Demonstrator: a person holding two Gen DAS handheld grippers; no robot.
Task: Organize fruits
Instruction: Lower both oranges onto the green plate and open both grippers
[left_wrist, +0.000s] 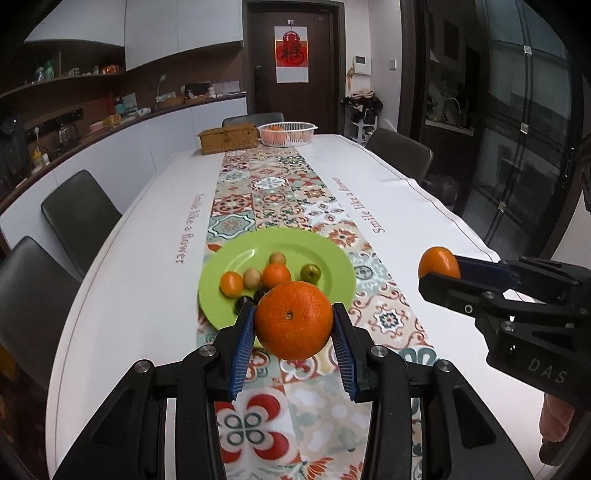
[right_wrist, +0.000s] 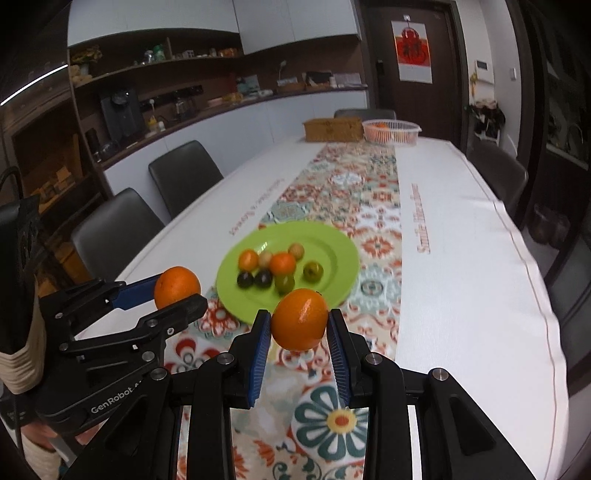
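Nearest the left wrist camera, the left claw (left_wrist: 294, 325) is clamped on a large orange (left_wrist: 294, 319), its blue pads (left_wrist: 242, 347) pressing the fruit from both sides above the patterned runner (left_wrist: 273, 192) of the table (left_wrist: 147, 236). In the right wrist view the right claw (right_wrist: 299, 321) is likewise clamped on a smaller orange (right_wrist: 300, 319), which sits tilted between its pads, with the left claw and its fruit showing at about nine o'clock. Both oranges hang clear of the table, just on the near side of the green plate (left_wrist: 325, 254), which carries several small fruits (left_wrist: 275, 275): orange, tan, green and dark ones. At twelve o'clock, at the far end of the table, stand a white basket (left_wrist: 287, 133) with orange fruit inside and a woven box (left_wrist: 228, 138) just beside it. The risk from here seems to lie in the grip: each orange is round and held only at its sides, so a jolt or a tilt of the hand could let it roll out and drop onto the plate, scattering the small fruits. The two claws are also near each other and could knock together. The small fruits are blurred in the right view, so their kinds cannot be told, and the basket's contents are largely hidden by its wall.
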